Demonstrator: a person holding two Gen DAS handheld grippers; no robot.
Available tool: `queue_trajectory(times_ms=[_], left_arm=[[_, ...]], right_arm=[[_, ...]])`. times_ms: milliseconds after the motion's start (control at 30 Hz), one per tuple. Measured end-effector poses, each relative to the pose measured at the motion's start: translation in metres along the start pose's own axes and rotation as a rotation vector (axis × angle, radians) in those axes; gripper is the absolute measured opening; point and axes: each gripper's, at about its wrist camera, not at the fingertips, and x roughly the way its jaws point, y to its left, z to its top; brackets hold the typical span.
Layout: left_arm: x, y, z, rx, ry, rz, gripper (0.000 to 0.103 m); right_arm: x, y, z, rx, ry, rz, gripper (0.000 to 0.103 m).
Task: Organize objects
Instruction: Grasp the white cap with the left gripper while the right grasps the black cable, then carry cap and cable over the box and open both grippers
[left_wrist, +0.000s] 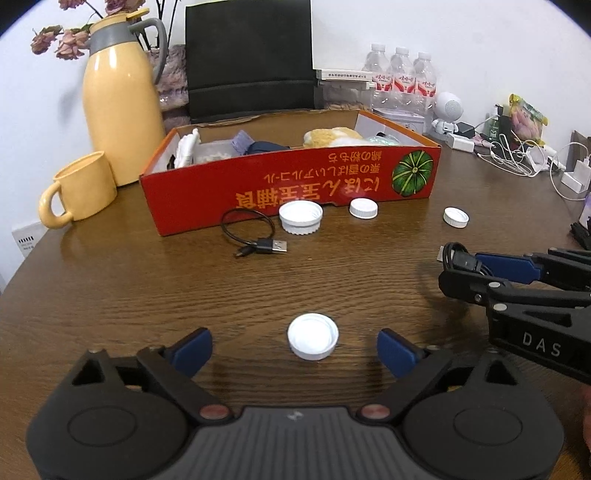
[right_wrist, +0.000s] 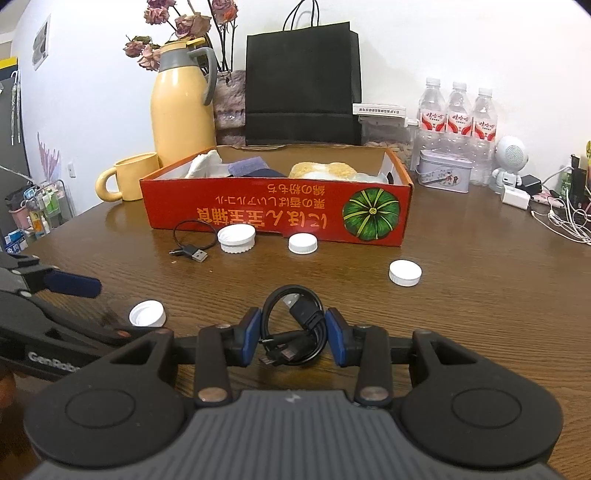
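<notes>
Jaws: right gripper (right_wrist: 294, 336) clamped on coiled black USB cable (right_wrist: 295, 325); left gripper (left_wrist: 294, 349) spread wide around white bottle cap (left_wrist: 313, 336), untouching; red box (left_wrist: 295, 184) at 12 o'clock.

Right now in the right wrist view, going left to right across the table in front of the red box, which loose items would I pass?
Cap lying open side up → loose black USB cable → large ridged lid → small white cap → white cap farthest right.
</notes>
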Motion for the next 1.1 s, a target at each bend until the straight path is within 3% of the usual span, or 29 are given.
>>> queue_trajectory(times_ms=[200, 267, 633, 1100], left_arm=[[0.0, -0.002, -0.002, -0.016, -0.005, -0.023, 0.062], [-0.003, -0.003, -0.003, -0.014, -0.021, -0.022, 0.027], [-0.01, -0.001, 0.01, -0.032, -0.068, -0.014, 0.027], [-0.012, 0.019, 0.055, -0.077, -0.176, 0.007, 0.027]], right_arm=[[-0.001, 0.003, -0.001, -0.011, -0.003, 0.002, 0.038], [-0.001, 0.004, -0.001, -0.014, -0.002, 0.0, 0.038], [-0.003, 0.008, 0.003, -0.013, -0.028, -0.007, 0.038], [0.004, 0.013, 0.047, -0.017, -0.121, -0.018, 0.039]])
